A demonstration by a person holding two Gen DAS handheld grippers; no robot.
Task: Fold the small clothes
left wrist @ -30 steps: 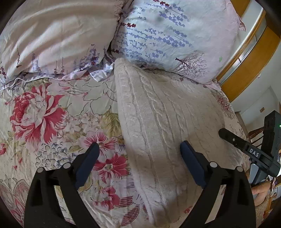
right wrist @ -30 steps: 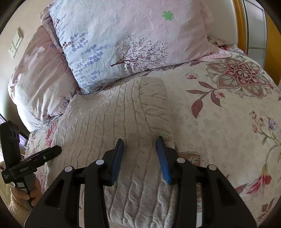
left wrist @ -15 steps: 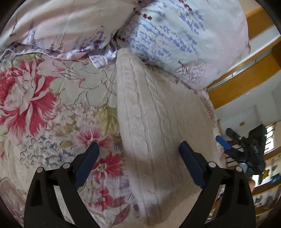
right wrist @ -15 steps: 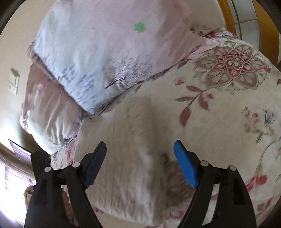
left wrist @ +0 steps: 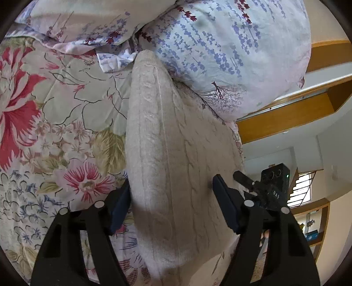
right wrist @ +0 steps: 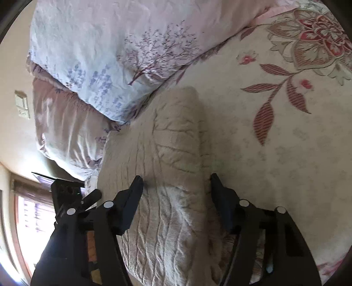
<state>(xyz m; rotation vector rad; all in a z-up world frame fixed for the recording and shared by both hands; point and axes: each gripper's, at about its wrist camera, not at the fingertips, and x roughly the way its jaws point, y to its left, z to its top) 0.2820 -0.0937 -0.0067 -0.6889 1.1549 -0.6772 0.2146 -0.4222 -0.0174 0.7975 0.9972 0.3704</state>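
Observation:
A cream cable-knit sweater [left wrist: 171, 140] lies folded in a long strip on the floral bedspread [left wrist: 55, 114], its far end against the pillows. My left gripper [left wrist: 171, 193] is open and straddles the sweater's left edge, one finger on each side of it. The sweater also shows in the right wrist view [right wrist: 167, 154]. My right gripper [right wrist: 176, 187] is open and straddles the sweater's right edge, with the right finger down beside the edge on the bedspread [right wrist: 275, 143]. Each gripper shows in the other's view, at the sweater's opposite side.
Two floral pillows [left wrist: 231, 44] [left wrist: 77, 19] lie at the head of the bed, touching the sweater's far end. A wooden headboard and shelf [left wrist: 286, 116] stand on the right. A wall switch [right wrist: 23, 105] and a bright window [right wrist: 28, 231] show on the left.
Both grippers have dropped lower and tilted at the sweater's side edges. The right gripper opened from a narrow gap; the left narrowed a little around the edge.

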